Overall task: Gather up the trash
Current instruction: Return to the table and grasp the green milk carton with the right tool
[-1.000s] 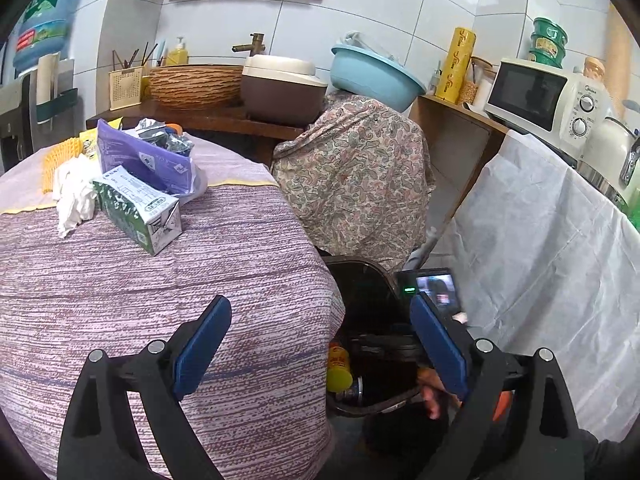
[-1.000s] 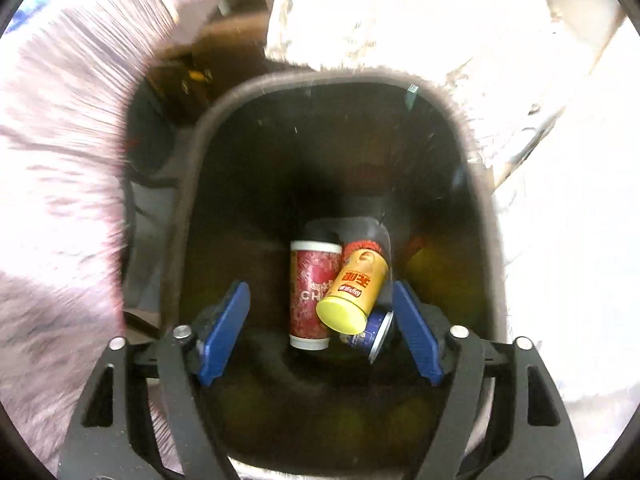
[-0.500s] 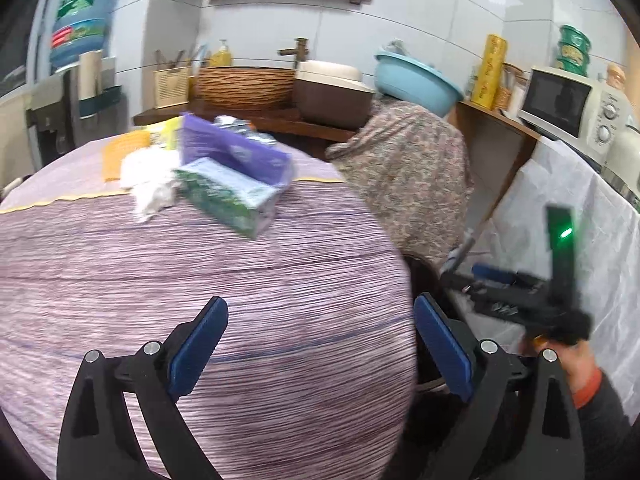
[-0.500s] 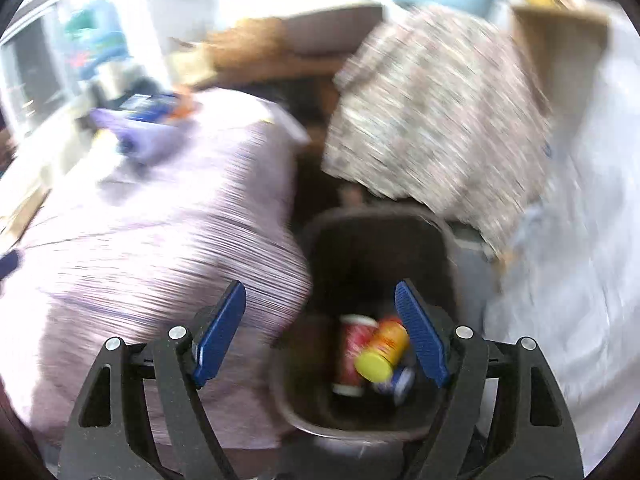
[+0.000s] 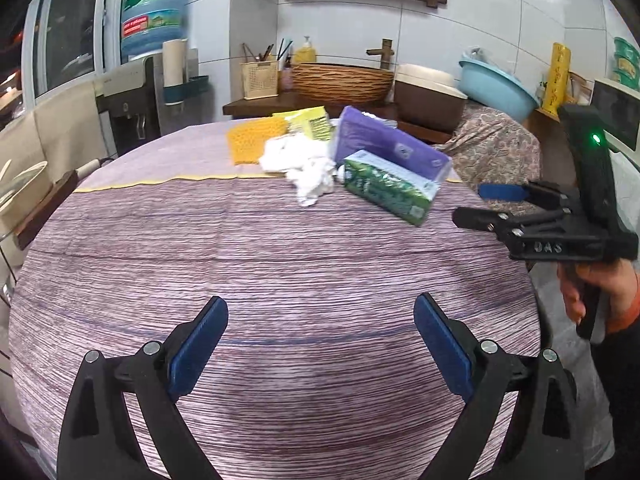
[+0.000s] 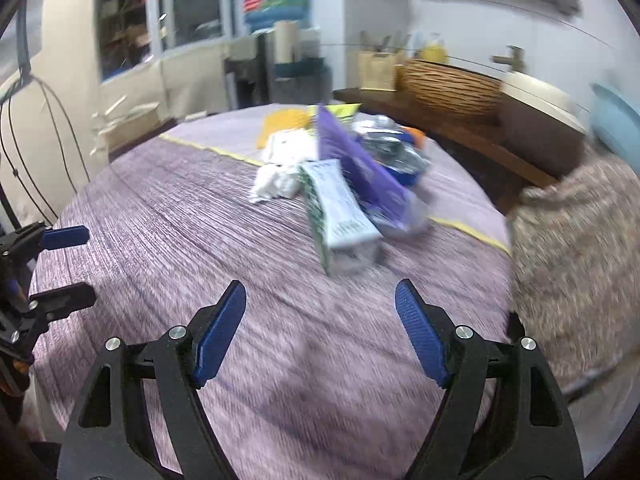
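Now both grippers hang above the round counter [image 5: 280,264] with its purple striped cloth, and both are empty. The left gripper [image 5: 320,344] has its blue pads spread wide with bare cloth between them. The right gripper [image 6: 320,332] is released as well, jaws apart, nothing caught; from the left view it shows side-on at the counter's right edge, a hand [image 5: 596,292] wrapped round its handle and a green light on its body.

The trash sits in one heap at the far side of the counter, well ahead of both grippers. Count it off: one green-and-white carton [image 5: 388,192] lying on its side, nearest of the lot; one purple packet [image 5: 384,148] leaning right behind it and touching it; one clump of crumpled white tissue [image 5: 304,168] just to the carton's left; one yellow mesh piece [image 5: 252,144] and one yellow wrapper [image 5: 312,124] at the back. The right view, blurred, adds something silvery and crinkled [image 6: 396,148] behind the purple packet with a spot of orange beside it; what it is I cannot tell.

Nothing lies between the grippers and the heap, only open cloth. Around it: a flowered cloth draped over something [image 5: 496,148] off the counter's right edge, a wicker basket [image 5: 340,82], a brown tub [image 5: 428,96] and a blue basin [image 5: 496,84] on the ledge behind, and one water jug [image 5: 154,8] up at the left.
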Available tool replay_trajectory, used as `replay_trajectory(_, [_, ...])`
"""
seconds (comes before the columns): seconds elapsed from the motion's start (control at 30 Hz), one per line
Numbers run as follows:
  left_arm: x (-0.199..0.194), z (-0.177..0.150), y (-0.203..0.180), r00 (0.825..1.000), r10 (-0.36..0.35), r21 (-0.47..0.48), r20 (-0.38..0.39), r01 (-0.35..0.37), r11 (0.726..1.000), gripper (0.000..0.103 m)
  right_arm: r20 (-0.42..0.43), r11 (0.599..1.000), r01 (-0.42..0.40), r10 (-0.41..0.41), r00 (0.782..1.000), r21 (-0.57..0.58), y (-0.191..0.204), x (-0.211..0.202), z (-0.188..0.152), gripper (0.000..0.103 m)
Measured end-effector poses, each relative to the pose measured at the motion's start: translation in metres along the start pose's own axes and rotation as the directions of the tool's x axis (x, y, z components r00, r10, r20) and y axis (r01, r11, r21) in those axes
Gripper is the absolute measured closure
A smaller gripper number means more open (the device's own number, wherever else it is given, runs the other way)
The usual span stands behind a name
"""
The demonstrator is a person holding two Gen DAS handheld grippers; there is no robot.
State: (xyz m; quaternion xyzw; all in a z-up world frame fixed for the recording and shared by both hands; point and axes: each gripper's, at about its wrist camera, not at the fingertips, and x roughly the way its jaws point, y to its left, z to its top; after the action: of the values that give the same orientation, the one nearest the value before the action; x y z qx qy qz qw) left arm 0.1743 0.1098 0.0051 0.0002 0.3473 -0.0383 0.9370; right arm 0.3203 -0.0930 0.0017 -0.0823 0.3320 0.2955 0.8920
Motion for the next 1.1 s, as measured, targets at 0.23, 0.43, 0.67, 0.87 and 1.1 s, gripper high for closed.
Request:
replay_trajectory(0.23, [0.008,-0.001,0.025,0.999,-0.025,-0.042,-0.026,0.024,0.999,0.010,-0.083,0.995,0.036,-0.044,0.996,-0.095,0.002,0.060,0.041,0.026])
replay_trajectory(0.43, [0.015,0.001,0.031,0.999,-0.036,-0.031,-0.032,0.035,0.999,0.010,-0.158,0.983,0.089,-0.115,0.981,-0.163,0.002,0.109,0.055,0.026])
replay_trajectory(0.67, [0.022,0.002,0.039,0.998,-0.044,-0.026,-0.042,0.043,0.999,0.010,-0.191,0.976,0.113,-0.149,0.970,-0.187,0.006,0.141,0.058,0.031])
replay_trajectory(0.87, [0.028,0.002,0.043,0.996,-0.071,-0.029,-0.062,0.070,0.997,0.010,-0.193,0.980,0.111,-0.142,0.971,-0.164,0.006,0.144,0.060,0.050])
replay_trajectory(1.1, [0.032,0.017,0.038,0.997,-0.056,0.053,-0.055,0.059,0.997,0.010,-0.160,0.987,0.097,-0.117,0.980,-0.126,0.008,0.132,0.053,0.051])
